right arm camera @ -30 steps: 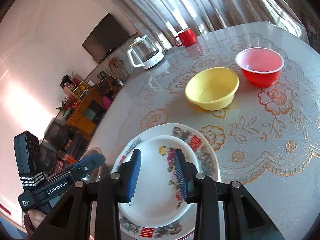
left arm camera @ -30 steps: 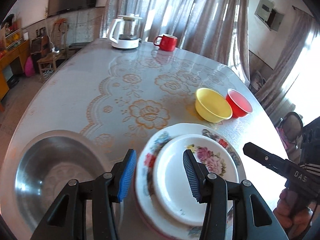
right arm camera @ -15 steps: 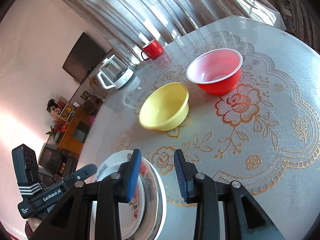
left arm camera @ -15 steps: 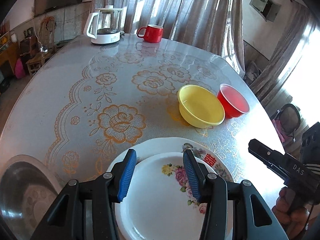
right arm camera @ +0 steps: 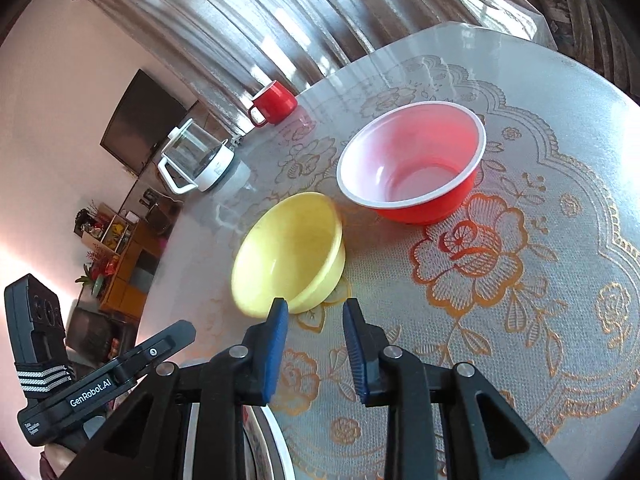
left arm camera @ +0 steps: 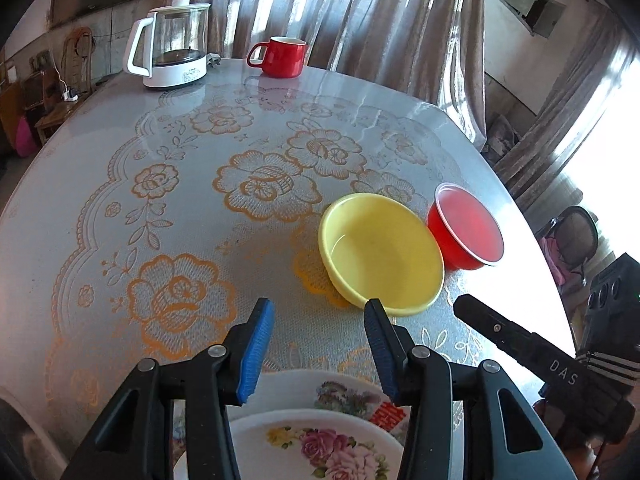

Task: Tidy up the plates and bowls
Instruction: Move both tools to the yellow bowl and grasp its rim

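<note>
A yellow bowl (left arm camera: 382,254) and a red bowl (left arm camera: 466,228) with a white inside stand side by side on the table; both also show in the right wrist view, the yellow bowl (right arm camera: 288,254) and the red bowl (right arm camera: 412,162). A small flowered plate (left arm camera: 320,446) lies stacked on a larger flowered plate (left arm camera: 344,394) just under my left gripper. My left gripper (left arm camera: 318,348) is open and empty, just short of the yellow bowl. My right gripper (right arm camera: 314,346) is open and empty, near the yellow bowl's rim. The plates' edge (right arm camera: 276,444) shows at its lower left.
A glass kettle (left arm camera: 172,46) and a red mug (left arm camera: 282,56) stand at the table's far edge by the curtains. The round table (left arm camera: 140,184) has a glossy flower-patterned cover. The right gripper's body (left arm camera: 552,368) shows at the left view's lower right.
Both grippers have moved forward from above the stacked plates toward the yellow and red bowls. The steel bowl at the left has dropped out of view. Both stay open.
</note>
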The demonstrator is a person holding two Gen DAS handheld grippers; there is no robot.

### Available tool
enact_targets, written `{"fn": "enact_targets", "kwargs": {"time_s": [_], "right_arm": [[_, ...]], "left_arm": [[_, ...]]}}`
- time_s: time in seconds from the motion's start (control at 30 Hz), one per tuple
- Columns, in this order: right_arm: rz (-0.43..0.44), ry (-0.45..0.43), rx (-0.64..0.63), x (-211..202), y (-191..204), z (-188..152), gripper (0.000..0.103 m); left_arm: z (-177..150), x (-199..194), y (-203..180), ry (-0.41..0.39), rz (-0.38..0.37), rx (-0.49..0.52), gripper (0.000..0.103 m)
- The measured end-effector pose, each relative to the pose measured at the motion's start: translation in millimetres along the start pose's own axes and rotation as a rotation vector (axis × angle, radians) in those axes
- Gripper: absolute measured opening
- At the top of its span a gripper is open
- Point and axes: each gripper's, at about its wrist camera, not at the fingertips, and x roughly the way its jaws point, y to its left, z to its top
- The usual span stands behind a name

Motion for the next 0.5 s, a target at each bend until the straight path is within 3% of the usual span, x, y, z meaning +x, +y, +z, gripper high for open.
{"fn": "enact_targets", "kwargs": {"time_s": [0.33, 0.5], "right_arm": [[-0.068, 0.027, -0.006, 33, 0, 21, 0.028], [-0.069, 0.044, -0.007, 42, -2, 20, 0.015]], "left_arm": [[27, 51, 0, 0.067, -0.011, -0.031, 0.043], [25, 73, -3, 0.127, -0.057, -0.029, 0.018]]}}
